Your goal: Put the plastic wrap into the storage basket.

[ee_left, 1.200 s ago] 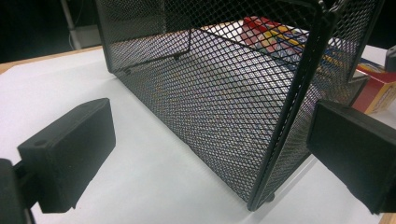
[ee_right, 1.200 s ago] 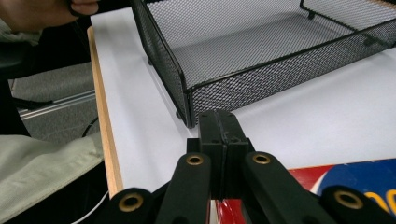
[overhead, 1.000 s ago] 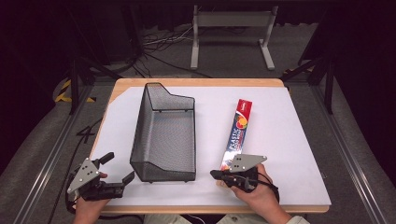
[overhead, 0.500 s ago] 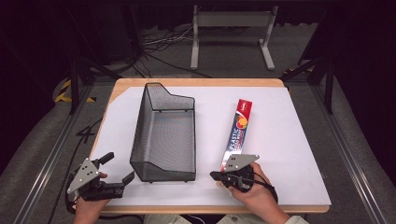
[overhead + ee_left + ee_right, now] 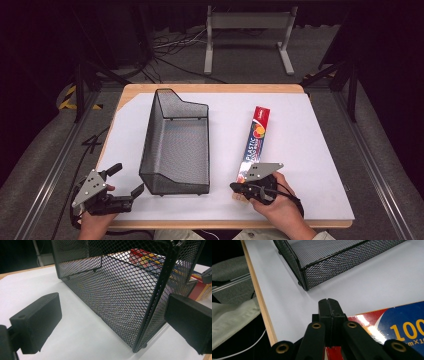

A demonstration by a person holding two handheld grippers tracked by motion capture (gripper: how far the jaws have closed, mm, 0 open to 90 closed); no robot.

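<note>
The wrap box (image 5: pixel 254 143) lies with its long axis running away from the right tongs (image 5: pixel 239 189), its near end just under and beside their tips, so the right hand (image 5: pixel 276 205) is far nearer it than the left; these tongs are clenched, jaws pressed flat together with nothing between them; the left tongs (image 5: pixel 126 181) are released, spread wide, facing the basket's (image 5: pixel 176 145) near corner; since a second ago the right tongs have slid slightly toward the person, while the box, basket and left tongs have stayed put.
</note>
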